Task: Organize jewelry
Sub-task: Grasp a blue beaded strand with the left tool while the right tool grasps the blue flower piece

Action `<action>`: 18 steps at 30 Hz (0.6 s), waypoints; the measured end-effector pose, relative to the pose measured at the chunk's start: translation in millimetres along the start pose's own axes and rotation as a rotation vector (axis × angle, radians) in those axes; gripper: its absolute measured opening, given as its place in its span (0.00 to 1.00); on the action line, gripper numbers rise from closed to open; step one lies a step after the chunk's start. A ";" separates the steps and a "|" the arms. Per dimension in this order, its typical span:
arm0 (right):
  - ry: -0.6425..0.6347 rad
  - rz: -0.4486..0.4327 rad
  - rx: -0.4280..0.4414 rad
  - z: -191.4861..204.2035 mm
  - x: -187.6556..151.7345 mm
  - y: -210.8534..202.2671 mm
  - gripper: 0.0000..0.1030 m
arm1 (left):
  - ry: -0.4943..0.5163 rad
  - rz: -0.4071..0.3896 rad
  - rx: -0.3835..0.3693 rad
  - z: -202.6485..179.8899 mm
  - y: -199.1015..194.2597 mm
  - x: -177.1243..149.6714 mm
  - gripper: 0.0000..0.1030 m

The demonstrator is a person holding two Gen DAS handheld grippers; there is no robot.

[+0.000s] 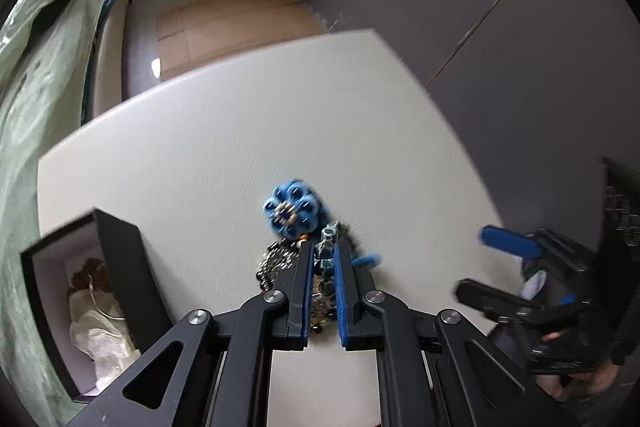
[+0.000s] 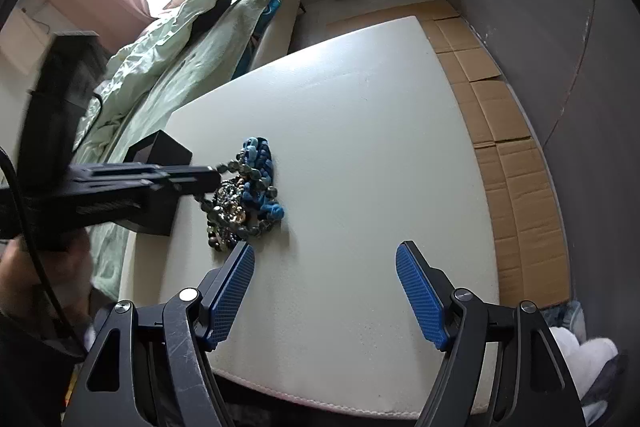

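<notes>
Looking down my left wrist view from its left edge, I see a black box (image 1: 116, 267) standing open at the lower left on the white table (image 1: 224, 131), with a pale pouch (image 1: 102, 331) and a thin metal ring inside. Just right of it, at lower centre, my left gripper (image 1: 323, 255) has its blue-lined fingers (image 1: 342, 291) drawn narrow around a strand of dark teal beads (image 1: 326, 251) from the jewelry pile (image 1: 296, 239). A blue flower-shaped piece (image 1: 291, 209) sits at the top of that pile, just beyond my fingertips, and silvery chain spills to the left of them. At the lower right edge my right gripper (image 1: 476, 263) shows, blurred, its fingers spread apart with nothing between them.

In my right wrist view, the upper left holds a bed with a pale green cover (image 2: 168, 43). Below it, at mid left, my left gripper (image 2: 216, 175) reaches in sideways, its tip meeting the bead strand at the pile (image 2: 244, 187), which lies left of centre on the table (image 2: 360, 131), just beside the black box (image 2: 160, 151). Blue knotted cord lies along the pile's right side. Along the bottom, my right gripper (image 2: 325, 259) is wide open above the bare tabletop, its left pad (image 2: 236, 291) close to the pile's near edge. Flattened cardboard (image 2: 508, 147) lines the floor at the right.
</notes>
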State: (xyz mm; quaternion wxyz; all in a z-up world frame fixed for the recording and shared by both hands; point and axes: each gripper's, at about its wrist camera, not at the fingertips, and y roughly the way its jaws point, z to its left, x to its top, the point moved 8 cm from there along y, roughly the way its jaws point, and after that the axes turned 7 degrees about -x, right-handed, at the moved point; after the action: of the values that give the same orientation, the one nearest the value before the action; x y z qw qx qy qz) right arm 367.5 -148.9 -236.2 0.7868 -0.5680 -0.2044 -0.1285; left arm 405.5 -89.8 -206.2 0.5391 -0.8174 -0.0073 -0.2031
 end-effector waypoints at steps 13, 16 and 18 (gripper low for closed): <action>-0.048 0.012 0.040 26.7 20.4 7.2 0.67 | 0.001 -0.168 -0.064 -5.7 -71.7 23.0 0.10; -0.054 0.022 0.055 36.5 27.6 11.8 0.67 | -0.008 -0.199 -0.053 3.3 -85.2 24.0 0.10; -0.065 0.026 0.055 43.8 33.8 15.9 0.67 | -0.018 -0.213 -0.048 8.0 -92.9 25.0 0.10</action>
State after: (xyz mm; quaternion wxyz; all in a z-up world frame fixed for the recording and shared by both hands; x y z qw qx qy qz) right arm 396.5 -101.3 -221.9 0.7965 -0.5528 -0.2261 -0.0941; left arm 409.6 -49.1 -118.8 0.4947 -0.8263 -0.0943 -0.2521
